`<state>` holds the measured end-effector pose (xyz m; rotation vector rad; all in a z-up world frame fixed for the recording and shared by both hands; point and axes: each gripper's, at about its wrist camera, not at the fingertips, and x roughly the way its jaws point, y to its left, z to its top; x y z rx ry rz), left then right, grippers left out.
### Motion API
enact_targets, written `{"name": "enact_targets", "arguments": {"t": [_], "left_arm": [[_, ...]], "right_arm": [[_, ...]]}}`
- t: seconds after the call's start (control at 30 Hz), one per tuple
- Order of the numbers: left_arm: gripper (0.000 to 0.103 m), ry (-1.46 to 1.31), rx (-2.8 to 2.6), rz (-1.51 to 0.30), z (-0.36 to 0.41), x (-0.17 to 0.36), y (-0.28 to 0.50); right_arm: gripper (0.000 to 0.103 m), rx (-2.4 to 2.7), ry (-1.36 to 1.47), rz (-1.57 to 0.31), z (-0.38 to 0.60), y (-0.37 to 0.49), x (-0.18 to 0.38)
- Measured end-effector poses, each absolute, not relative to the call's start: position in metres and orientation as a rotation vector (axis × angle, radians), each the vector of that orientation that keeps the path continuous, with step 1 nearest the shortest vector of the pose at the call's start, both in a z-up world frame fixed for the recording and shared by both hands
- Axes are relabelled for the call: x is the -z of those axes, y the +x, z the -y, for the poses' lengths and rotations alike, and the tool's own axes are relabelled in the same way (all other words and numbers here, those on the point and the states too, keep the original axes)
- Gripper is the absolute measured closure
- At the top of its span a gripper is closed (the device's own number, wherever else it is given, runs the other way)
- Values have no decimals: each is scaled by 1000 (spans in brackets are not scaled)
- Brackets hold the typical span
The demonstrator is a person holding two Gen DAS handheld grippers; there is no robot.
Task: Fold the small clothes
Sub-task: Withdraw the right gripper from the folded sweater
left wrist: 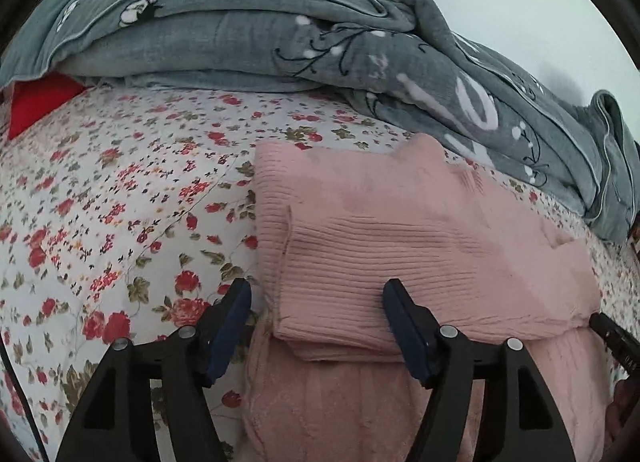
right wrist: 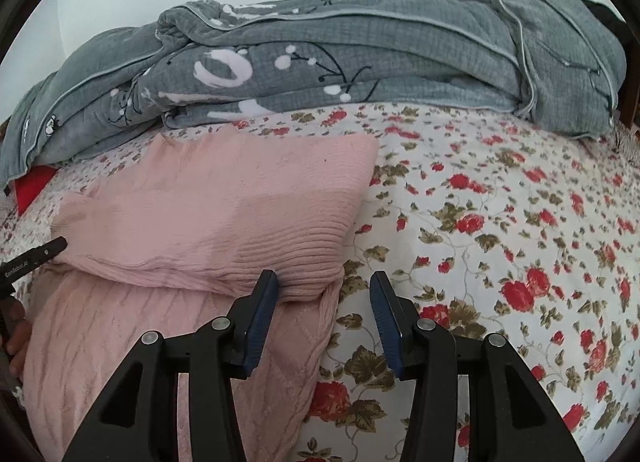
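Now – floral bedsheet (left wrist: 120,201) | grey quilt (right wrist: 360,61) behind | both grippers (left wrist: 316,302) (right wrist: 322,290) released – sweater (left wrist: 400,246) folded

Pink knit (right wrist: 224,213): folded, top layer doubled over lower part, on floral sheet (right wrist: 500,229). R gripper (right wrist: 323,285): jaws apart, nothing clamped; left finger over knit's near-right corner, right finger over sheet. L gripper (right wrist: 48,250): tip only, at left edge beside knit; state n/a. Hand (right wrist: 18,336) partly visible below it. Grey quilt (right wrist: 360,61) bunched behind knit w/ white pattern. Red item (right wrist: 34,185) under quilt, far left.
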<state>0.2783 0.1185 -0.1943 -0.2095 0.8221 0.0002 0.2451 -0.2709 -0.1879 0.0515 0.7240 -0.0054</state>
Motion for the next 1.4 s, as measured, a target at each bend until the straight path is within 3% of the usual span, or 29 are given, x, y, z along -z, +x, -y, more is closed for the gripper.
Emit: {"name": "enact_targets", "arguments": {"t": [0.27, 0.4, 0.53, 0.73, 1.03, 1.4], "left_arm": [[37, -181, -11, -793, -110, 191, 269], [39, -167, 10, -777, -106, 188, 263], [39, -169, 15, -759, -106, 186, 254], [39, -238, 48, -754, -117, 188, 238], [40, -185, 89, -793, -111, 193, 210], [39, -143, 193, -720, -106, 195, 107]], "right_arm": [[53, -2, 20, -750, 266, 248, 189], [34, -4, -32, -776, 259, 246, 189], [29, 24, -58, -758, 256, 234, 188], [30, -10, 54, -642, 274, 208, 173], [50, -31, 23, -633, 269, 162, 170], [52, -134, 64, -695, 248, 78, 179]]}}
